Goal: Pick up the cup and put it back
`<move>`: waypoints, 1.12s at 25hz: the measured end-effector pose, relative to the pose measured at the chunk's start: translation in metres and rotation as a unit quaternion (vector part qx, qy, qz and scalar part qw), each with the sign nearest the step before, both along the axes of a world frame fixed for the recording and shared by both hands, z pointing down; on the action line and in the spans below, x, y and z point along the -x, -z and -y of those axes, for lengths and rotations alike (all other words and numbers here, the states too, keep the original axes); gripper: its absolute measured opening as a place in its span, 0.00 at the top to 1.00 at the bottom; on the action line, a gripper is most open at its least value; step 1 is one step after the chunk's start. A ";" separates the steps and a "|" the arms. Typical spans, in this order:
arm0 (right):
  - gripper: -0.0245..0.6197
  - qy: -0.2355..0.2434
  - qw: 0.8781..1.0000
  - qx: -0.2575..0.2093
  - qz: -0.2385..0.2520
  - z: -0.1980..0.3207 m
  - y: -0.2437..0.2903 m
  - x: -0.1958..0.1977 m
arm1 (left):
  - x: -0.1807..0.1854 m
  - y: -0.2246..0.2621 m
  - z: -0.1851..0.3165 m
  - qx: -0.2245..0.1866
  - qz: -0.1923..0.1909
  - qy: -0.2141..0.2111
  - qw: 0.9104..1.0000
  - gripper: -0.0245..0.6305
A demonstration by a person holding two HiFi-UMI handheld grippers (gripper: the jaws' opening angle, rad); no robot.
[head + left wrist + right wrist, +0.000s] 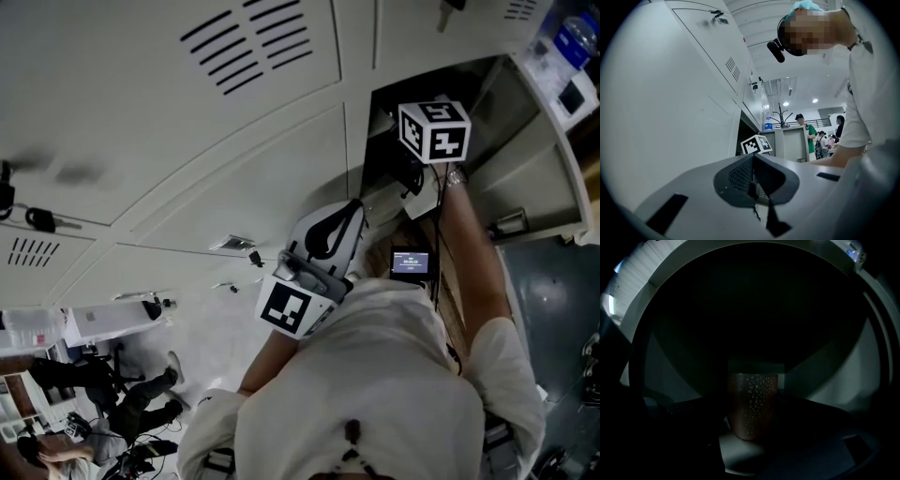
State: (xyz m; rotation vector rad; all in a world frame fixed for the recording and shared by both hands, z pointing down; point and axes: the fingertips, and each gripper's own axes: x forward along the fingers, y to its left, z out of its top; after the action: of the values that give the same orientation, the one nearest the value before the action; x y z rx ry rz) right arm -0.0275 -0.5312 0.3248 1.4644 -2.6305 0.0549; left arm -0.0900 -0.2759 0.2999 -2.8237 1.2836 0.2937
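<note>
Brown cup (752, 404) between wide jaws of right hand-held gripper (752, 434)

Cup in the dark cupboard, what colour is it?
The cup looks reddish-brown with tiny pale dots; the right gripper view shows it best.

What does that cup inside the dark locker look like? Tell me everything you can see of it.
The cup is a brownish tumbler with no handle in sight, slightly narrower at the base than at the rim. Its side is speckled with small pale dots, possibly droplets or a texture. It stands upright and alone deep in the dim locker compartment, its base on a paler patch of floor. It is too dark to tell whether anything presses on its sides.
</note>
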 end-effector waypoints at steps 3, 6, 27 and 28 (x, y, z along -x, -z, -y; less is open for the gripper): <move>0.45 0.005 1.000 0.001 -0.022 -0.001 -0.003 0.005 | 0.000 -0.002 -0.002 0.003 -0.001 0.001 1.000 0.95; 0.45 0.007 1.000 0.004 -0.025 -0.002 -0.004 0.006 | -0.006 -0.003 -0.009 0.004 0.006 -0.010 1.000 0.95; 0.45 -0.009 0.999 -0.013 0.050 -0.060 0.004 -0.035 | -0.009 -0.016 -0.024 0.021 0.009 0.014 1.000 0.95; 0.46 -0.007 0.998 -0.015 0.060 -0.069 0.004 -0.038 | -0.012 -0.016 -0.025 0.022 0.009 0.012 1.000 0.95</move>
State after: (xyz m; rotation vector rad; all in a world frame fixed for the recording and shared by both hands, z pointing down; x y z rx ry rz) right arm 0.0103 -0.4622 0.3204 1.5342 -2.7266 0.1084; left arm -0.0780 -0.2509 0.3163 -2.8386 1.3347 0.2408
